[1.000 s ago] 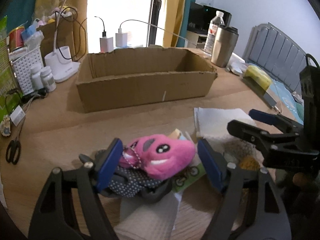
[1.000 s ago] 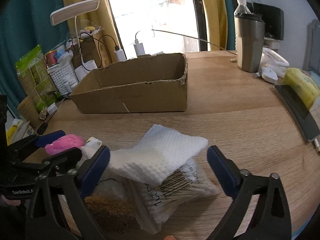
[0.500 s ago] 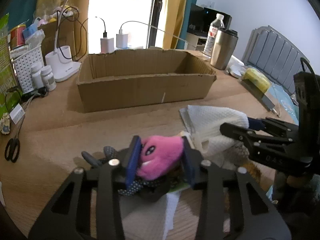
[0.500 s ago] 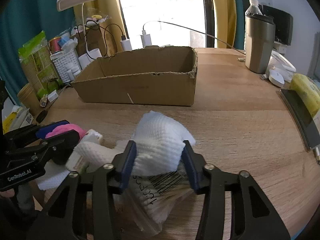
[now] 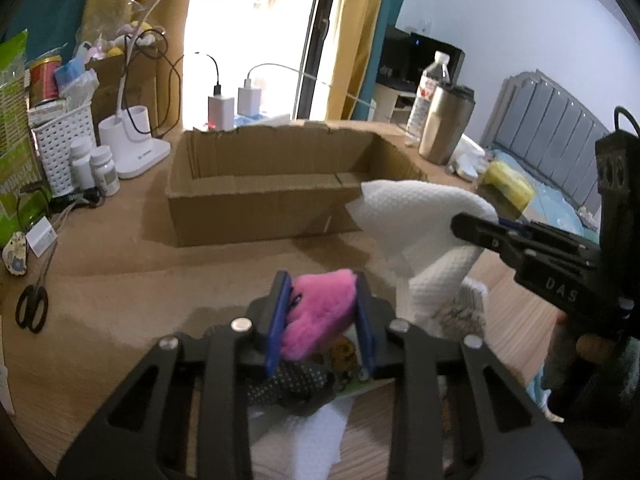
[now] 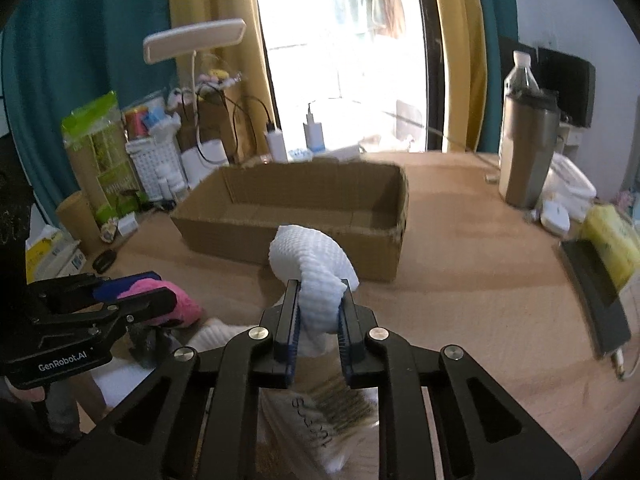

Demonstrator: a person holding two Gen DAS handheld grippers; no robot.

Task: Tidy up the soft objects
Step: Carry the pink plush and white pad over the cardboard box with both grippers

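Observation:
My left gripper (image 5: 320, 312) is shut on a pink plush toy (image 5: 320, 306) and holds it above the table, in front of the open cardboard box (image 5: 256, 208). My right gripper (image 6: 318, 312) is shut on a white waffle-textured cloth (image 6: 310, 264), lifted clear of the pile. The cloth also shows in the left wrist view (image 5: 420, 220), hanging from the right gripper (image 5: 476, 236). In the right wrist view the left gripper (image 6: 132, 292) holds the plush (image 6: 176, 304) at the lower left. The box (image 6: 288, 236) is empty inside.
Under the grippers lie a dotted dark fabric (image 5: 292, 380), white tissue (image 5: 312, 436) and a bag of cotton swabs (image 6: 336, 412). Scissors (image 5: 32, 308), a white basket (image 5: 60, 148) and bottles stand left. A steel tumbler (image 6: 524, 152) and yellow pack (image 6: 612, 240) stand right.
Both grippers closed on their objects and rose: the left lifted the pink plush off the pile, the right lifted the white cloth, both nearer the box.

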